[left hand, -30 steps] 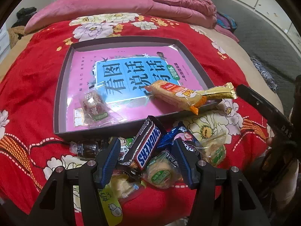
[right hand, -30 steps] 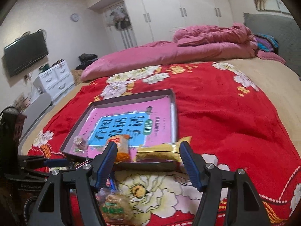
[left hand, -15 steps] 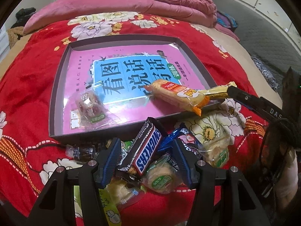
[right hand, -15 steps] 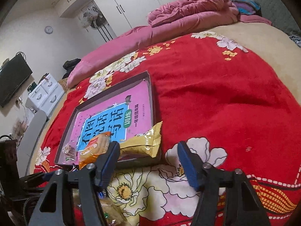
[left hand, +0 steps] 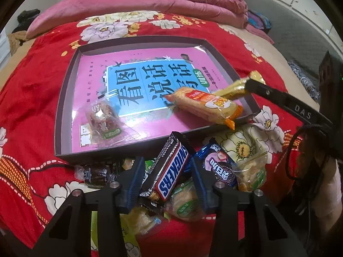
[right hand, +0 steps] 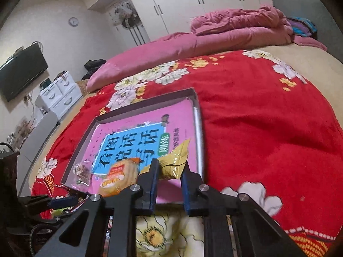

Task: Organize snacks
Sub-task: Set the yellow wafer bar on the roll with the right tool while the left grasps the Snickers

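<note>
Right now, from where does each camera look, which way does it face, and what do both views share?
Left wrist: sits on the left gripper, facing down over the snack pile toward the dark tray; its closing fingers straddle the Snickers bar; the right gripper's finger and a hand show at right.
Right wrist: sits on the right gripper, facing across the bed toward the wardrobes; its fingers are shut on the gold wrapper.
Shared: tray, pink book, orange cracker pack, gold wrapper, red floral blanket.

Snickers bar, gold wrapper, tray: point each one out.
Snickers bar [left hand: 171, 172]: left wrist view, on its label.
Gold wrapper [right hand: 173, 161]: right wrist view, crinkled middle.
Tray [left hand: 66, 98]: left wrist view, left wall.
</note>
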A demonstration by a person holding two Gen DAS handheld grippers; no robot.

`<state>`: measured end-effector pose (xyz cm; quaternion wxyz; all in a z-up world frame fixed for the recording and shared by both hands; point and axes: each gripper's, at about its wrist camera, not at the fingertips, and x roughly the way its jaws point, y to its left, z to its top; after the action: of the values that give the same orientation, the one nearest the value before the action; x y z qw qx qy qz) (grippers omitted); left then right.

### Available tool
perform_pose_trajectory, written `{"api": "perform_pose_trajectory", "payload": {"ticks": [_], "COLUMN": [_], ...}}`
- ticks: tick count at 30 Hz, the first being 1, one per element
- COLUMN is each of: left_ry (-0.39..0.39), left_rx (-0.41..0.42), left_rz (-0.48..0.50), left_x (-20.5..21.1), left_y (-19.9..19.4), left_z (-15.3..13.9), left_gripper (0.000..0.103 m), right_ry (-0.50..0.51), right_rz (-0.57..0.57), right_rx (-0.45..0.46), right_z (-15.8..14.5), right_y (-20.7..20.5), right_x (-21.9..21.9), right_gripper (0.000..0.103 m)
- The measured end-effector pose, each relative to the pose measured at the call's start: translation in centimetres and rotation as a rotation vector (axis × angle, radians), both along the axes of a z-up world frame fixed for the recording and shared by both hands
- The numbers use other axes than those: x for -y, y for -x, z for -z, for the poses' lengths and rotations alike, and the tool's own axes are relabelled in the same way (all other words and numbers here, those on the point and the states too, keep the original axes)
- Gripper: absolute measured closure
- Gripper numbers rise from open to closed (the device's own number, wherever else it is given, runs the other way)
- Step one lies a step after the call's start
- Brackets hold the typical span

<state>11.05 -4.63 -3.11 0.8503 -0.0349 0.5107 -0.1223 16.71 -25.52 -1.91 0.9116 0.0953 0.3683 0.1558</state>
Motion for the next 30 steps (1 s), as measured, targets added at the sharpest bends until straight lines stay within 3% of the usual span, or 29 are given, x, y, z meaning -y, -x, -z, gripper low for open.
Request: {"api": "perform_pose_trajectory", "payload": {"ticks": [11, 13, 17, 25, 30], "left_ry": [-0.003, -0.003, -0.002, -0.005, 0.005], "left_rx": [-0.002, -0.001, -0.001, -0.003, -0.009], "left_rz": [-0.002, -0.001, 0.0, 0.003, -0.004], "left_x": [0.1, 0.1, 0.1, 0.1, -0.2], "left_y": [-0.6, -0.6, -0.6, -0.5, -0.3], "left_z": [0.4, 0.4, 0.4, 0.4, 0.4], "left_gripper": [0.063, 0.063, 0.064, 0.065, 0.068], "right_ry": [0.063, 0.076, 0.075, 0.053, 0.026], "right_rz": [-0.006, 0.012, 0.048, 0.082, 0.057], "right_rx": [0.013, 0.011, 0.01, 0.024, 0.033], "right_z": [0.5, 0.6, 0.5, -0.3, -1.3], "right_y": [-1.3, -1.3, -1.5, -1.0, 1.0], "right_x": [-1.2, -1.0, -0.4, 0.8, 1.1], "right_gripper": [0.082, 0.076, 0.05, 0.047, 0.04]}}
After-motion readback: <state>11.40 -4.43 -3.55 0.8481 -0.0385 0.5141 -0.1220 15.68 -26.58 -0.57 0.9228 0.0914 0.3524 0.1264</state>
